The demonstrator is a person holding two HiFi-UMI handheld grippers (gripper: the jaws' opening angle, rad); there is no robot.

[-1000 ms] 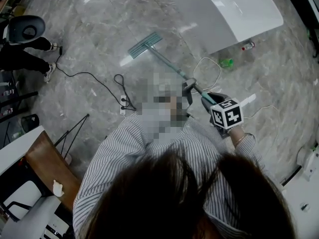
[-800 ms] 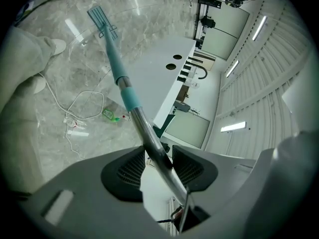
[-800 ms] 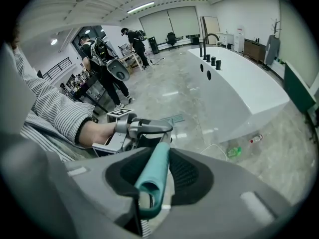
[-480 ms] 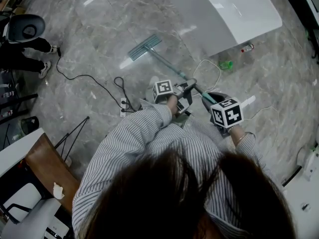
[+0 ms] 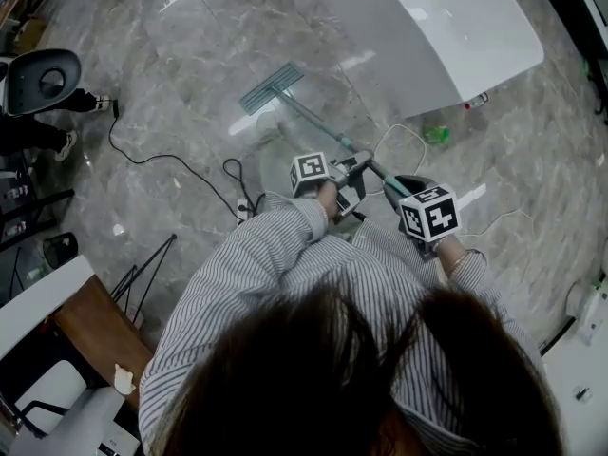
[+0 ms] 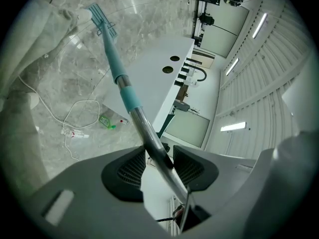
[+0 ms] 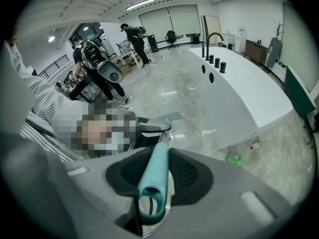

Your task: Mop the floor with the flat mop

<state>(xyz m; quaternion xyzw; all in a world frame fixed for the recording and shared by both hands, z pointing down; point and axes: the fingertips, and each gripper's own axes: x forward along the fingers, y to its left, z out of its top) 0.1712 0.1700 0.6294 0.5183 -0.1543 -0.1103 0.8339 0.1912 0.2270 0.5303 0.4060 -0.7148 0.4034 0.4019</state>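
Left gripper point(image 6: 155, 156), absent a second ago, is now clenching the flat mop point(image 5: 272, 86) by its steel shaft; right gripper point(image 7: 158, 173) is gripping its teal end — head resting on the floor point(image 5: 171, 74) ahead. I am risking a snag: the white cord point(image 5: 419, 145) is looping just beside the shaft.

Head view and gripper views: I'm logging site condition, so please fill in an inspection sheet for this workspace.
Surface: glossy grey marbled floor.
Job's things: flat mop, head flat on the floor, handle slanting back to both grippers.
Clutter: green item and small bottle on the floor by the white counter.
Grippers: left gripper shut on the mop handle; right gripper shut on its teal top end.
Cables: black cable running to a power strip; white cable looped beside the handle.
Surroundings: brown chair and a person's legs at left.
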